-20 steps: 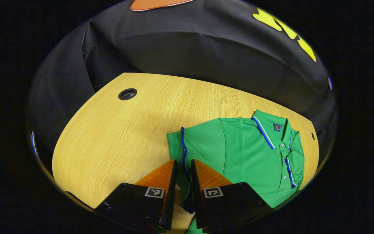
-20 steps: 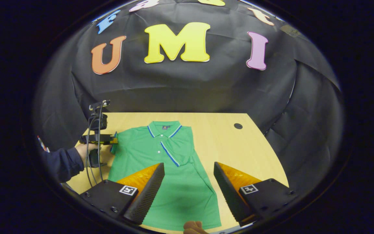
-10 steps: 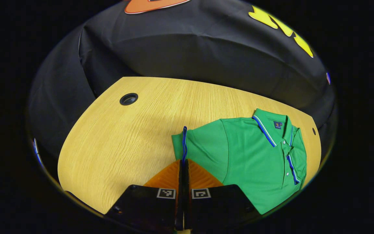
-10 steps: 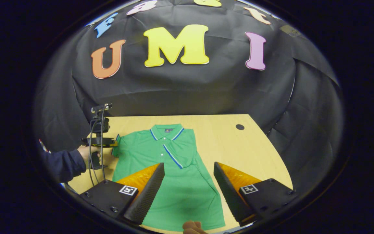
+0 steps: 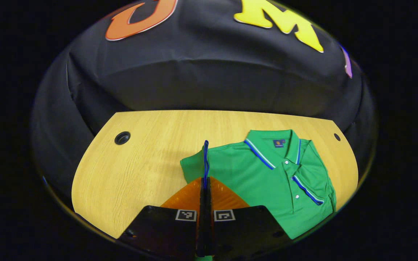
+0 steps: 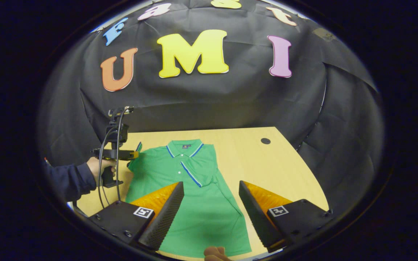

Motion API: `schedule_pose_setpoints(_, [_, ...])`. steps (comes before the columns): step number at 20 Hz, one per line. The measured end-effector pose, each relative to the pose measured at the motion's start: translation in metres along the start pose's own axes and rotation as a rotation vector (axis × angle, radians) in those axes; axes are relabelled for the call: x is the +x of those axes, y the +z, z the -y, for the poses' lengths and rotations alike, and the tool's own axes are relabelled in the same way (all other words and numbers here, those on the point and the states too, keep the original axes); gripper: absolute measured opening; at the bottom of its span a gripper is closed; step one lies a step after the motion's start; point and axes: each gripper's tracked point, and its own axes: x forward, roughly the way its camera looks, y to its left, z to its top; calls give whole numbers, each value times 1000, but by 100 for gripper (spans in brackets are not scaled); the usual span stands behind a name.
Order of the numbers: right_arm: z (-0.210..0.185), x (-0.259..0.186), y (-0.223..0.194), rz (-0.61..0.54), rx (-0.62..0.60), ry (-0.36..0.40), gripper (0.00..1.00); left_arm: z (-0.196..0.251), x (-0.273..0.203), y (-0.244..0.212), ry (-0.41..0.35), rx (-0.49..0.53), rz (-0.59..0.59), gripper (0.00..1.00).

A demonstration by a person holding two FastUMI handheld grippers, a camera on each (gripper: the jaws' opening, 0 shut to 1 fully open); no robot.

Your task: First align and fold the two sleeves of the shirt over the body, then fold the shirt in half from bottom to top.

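Left gripper view: left gripper (image 5: 205, 183) pinched tight on the blue-trimmed cuff (image 5: 205, 159) of the polo shirt's (image 5: 267, 181) unfolded sleeve, cuff edge poking up between the fingers and lifted a bit off the table (image 5: 140, 166). Green polo lying face up, collar (image 5: 272, 145) toward the booth wall, buttons showing. Other sleeve (image 5: 312, 183) already laid over the chest, trim running diagonally.

Right gripper view: right gripper (image 6: 210, 203) spread wide, holding nothing, hovering over the lower half of the polo (image 6: 201, 214). Left gripper (image 6: 131, 155) visible farther off at the shirt's far-left shoulder, held in a hand (image 6: 98, 168) with a dark sleeve and trailing cables.

So, probably mid-way through sleeve number two. Tips for doing it well, judging from the layout:

- Keep the pinch on the cuff only, no extra body fabric, otherwise the whole shoulder drags along.
- Lift just enough to clear the table, then carry across toward the placket in a low arc.
- Aim for a fold line running straight from shoulder seam down, matching the already folded side.
- Could park the open right gripper on the hem area to pin the body, since this knit looks light and slidey on smooth wood.
- Release only once the cuff lies flat, trim roughly mirroring the other one.
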Motion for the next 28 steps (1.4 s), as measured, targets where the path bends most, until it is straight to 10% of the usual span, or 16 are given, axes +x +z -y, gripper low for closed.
schedule_pose_setpoints(14, [12, -9, -22, 9, 60, -54, 99, 81, 12, -32, -78, 197, -41, 4])
schedule_pose_setpoints(20, [24, -19, -12, 43, 96, -81, 95, 107, -6, -35, -185, 110, -45, 11])
schedule_pose_setpoints(22, [27, -25, 1, 80, 87, -72, 95, 109, -21, -27, -192, 97, -13, 24])
schedule_pose_setpoints(25, [31, -34, 23, 142, 49, -38, 95, 101, -59, -3, -162, 91, 67, 88])
schedule_pose_setpoints(28, [37, -49, 45, 203, 9, -8, 99, 93, -120, 22, -122, 56, 172, 90])
